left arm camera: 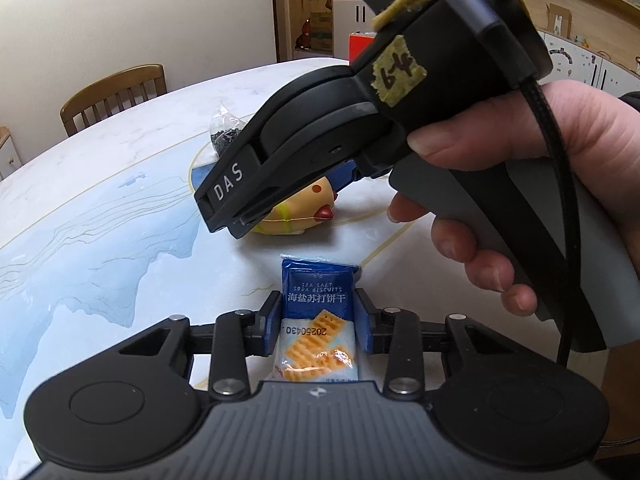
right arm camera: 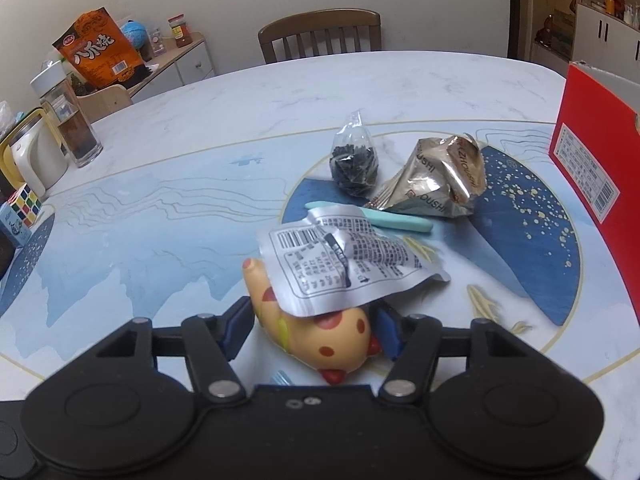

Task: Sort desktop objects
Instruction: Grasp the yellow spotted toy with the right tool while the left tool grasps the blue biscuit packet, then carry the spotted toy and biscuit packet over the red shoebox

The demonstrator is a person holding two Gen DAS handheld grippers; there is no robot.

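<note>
Left gripper: your left gripper [left arm camera: 319,320] has its blue pads [left arm camera: 270,322] pressed on both sides of the soda biscuit packet [left arm camera: 318,320]; clenched on it.
Biscuit packet: blue top with white lettering, cracker picture below, held lengthwise between the fingers, its far end pointing toward the table [left arm camera: 100,200] centre.
Right gripper: your right gripper [right arm camera: 312,330] straddles the yellow spotted toy [right arm camera: 340,340]; blue fingers [right arm camera: 236,328] sit on either side of it. Whether the pads actually press the toy cannot be told from these views.
Right hand: your right hand [left arm camera: 540,184] grips the handle, seen from the left wrist view, with the gripper nose low over the toy [left arm camera: 304,208].
Toy: lying on the table, red spots and red tips, partly under a silver wrapper [right arm camera: 340,260] that lies across its upper side.
Beyond the toy: a mint green stick [right arm camera: 384,218], a crumpled gold foil bag [right arm camera: 436,180] and a small clear bag of black pieces [right arm camera: 354,164], close together on the dark blue round patch.
Right edge: red box [right arm camera: 592,140] standing on the table.
Left edge: Rubik's cube [right arm camera: 25,204], glass jar [right arm camera: 72,120], white mug [right arm camera: 36,160].
</note>
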